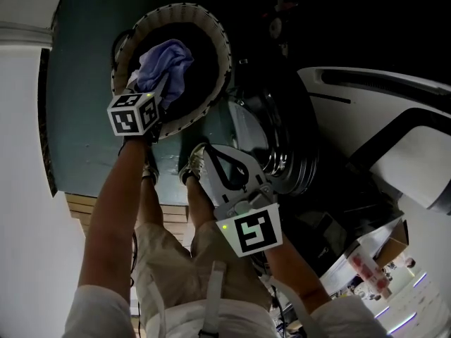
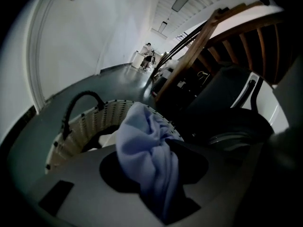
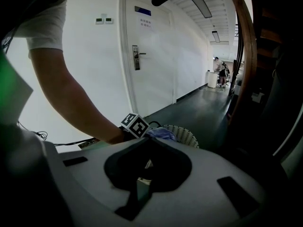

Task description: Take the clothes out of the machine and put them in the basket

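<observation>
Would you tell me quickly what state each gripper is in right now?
Left gripper: closed on the lavender cloth, over the basket.
Right gripper: closed, holding nothing.

head view looks steeply down; all three views share the basket (image 2: 92, 121).

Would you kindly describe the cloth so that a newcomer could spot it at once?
Find the round white wicker basket on the dark floor. Above it hangs the cloth, pinched in the left gripper. It is the only pale lavender, crumpled thing there.
</observation>
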The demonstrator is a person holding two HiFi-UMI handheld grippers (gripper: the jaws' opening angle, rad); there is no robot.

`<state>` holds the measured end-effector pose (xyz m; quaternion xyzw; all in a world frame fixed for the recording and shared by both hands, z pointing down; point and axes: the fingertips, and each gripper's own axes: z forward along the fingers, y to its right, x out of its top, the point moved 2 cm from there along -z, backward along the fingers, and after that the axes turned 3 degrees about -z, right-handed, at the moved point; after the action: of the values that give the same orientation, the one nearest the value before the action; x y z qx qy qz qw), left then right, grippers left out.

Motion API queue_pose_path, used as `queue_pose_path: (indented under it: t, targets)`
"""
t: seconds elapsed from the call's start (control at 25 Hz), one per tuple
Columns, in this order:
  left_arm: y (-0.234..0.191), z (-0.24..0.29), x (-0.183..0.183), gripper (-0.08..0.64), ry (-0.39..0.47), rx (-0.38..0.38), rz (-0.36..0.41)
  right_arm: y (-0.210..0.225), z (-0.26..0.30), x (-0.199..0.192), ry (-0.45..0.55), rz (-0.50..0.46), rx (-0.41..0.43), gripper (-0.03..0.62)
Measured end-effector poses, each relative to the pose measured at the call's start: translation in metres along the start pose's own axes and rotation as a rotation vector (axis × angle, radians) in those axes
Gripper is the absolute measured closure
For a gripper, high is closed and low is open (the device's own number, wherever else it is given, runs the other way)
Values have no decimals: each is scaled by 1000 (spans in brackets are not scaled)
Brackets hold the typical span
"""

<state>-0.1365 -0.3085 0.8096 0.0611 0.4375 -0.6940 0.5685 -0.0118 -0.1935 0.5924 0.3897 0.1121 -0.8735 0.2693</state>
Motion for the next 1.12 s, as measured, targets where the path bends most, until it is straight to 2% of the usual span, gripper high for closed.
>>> queue_pose_path:
  t: [0.08,0.24,0.72,0.88,1.12]
  targets:
    - [-2,4,-6,298,-31,-42,-52,1,2,3,6,7,2,581]
    - [-9,1,-8,229,-68,-14,8,8,2,9,24,12,-3,581]
    - [-14,-24,7,219,-35,31,65,12,1,17,27,13,-18,581]
    - [-9,-44,23,309,14,35,89,6,-3,30,47,11,-26,581]
    - [3,-87,50,494,76,30,124,-2,-17,57,73,-16,-52,581]
